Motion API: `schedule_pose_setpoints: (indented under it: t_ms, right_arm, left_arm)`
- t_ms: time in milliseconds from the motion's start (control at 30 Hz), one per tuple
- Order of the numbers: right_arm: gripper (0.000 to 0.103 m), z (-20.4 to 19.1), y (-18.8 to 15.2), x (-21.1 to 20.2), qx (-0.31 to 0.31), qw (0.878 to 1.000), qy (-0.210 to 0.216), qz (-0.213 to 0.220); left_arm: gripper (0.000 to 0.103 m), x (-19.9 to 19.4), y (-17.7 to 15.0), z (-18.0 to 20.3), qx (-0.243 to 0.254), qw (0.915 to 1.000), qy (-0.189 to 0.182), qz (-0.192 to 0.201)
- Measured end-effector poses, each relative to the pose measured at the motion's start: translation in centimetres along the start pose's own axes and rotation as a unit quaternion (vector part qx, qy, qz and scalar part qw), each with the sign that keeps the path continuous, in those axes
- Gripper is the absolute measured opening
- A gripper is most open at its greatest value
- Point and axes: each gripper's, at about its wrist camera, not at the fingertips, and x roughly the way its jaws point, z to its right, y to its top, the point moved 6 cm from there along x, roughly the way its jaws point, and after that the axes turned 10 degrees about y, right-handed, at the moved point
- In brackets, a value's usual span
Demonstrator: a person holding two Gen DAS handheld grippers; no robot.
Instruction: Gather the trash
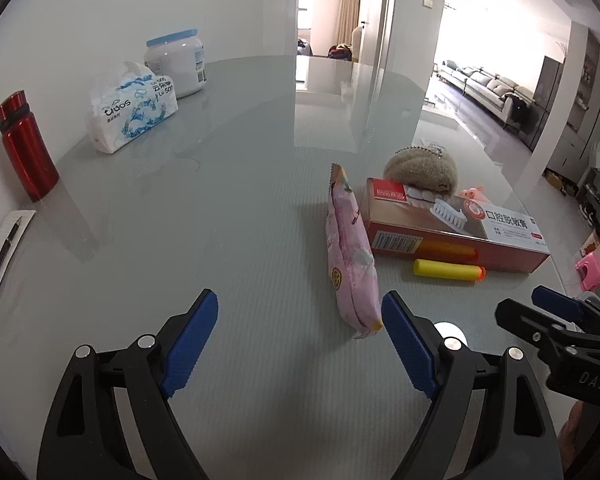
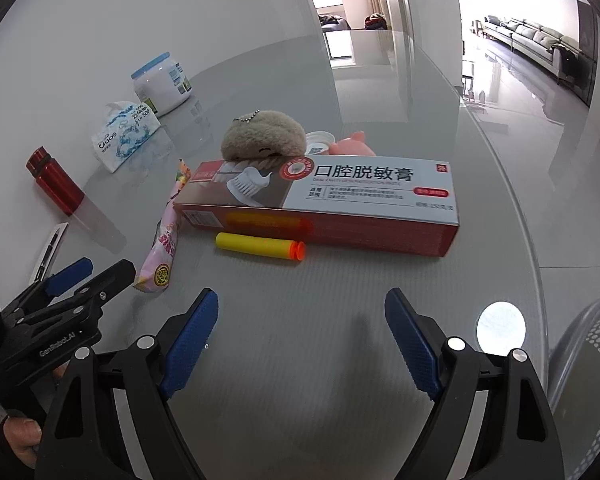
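My left hand-held gripper (image 1: 300,334) hangs just above the grey table (image 1: 220,220), its blue fingers spread wide with nothing between them. The pink snack wrapper (image 1: 352,260) lies just ahead of its right finger, close to the pad; I cannot tell whether they touch. My right hand-held gripper (image 2: 302,334) is spread wide too, holding nothing, over bare table nearer to me than the clutter.

In front of it the yellow foam dart (image 2: 260,245) with an orange tip lies just beside the long side of the red toothpaste box (image 2: 340,200). The wrapper's far end sits at the box's left end. Behind the box, a beige plush keychain (image 2: 264,136) leans against it, with a white bottle cap (image 2: 319,142) and a pink pig toy (image 2: 352,146) next to it.

Well apart, to the left by the wall, stand a red bottle (image 1: 26,146), a tissue pack (image 1: 132,108) and a white jar (image 1: 178,62) with a blue lid. A pen on a notepad (image 1: 4,256) lies nearer the table edge. A grey mesh bin (image 2: 596,384) shows at the right edge in the right wrist view.
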Motion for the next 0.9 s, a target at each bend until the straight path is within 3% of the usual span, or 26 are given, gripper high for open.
schedule_pose_setpoints:
  t_ms: [400,700,900]
  right_arm:
    - [0.082,-1.5,1.0,3.2,0.004,0.999,-0.027,-0.02]
    - [0.082,-2.4,1.4,4.4,0.032,0.997,-0.062,-0.015]
    - [0.082,-2.6,1.6,4.9,0.051,0.994,-0.096,-0.004]
  left_arm:
    - [0.082,0.9,0.9,-0.8,-0.001,0.9999,-0.001,0.01]
    - [0.082,1.0,1.4,-5.3,-0.025,0.9983,0.043,0.033]
    - [0.082,1.1,1.3,-7.2,-0.037,0.9973,0.053,0.034]
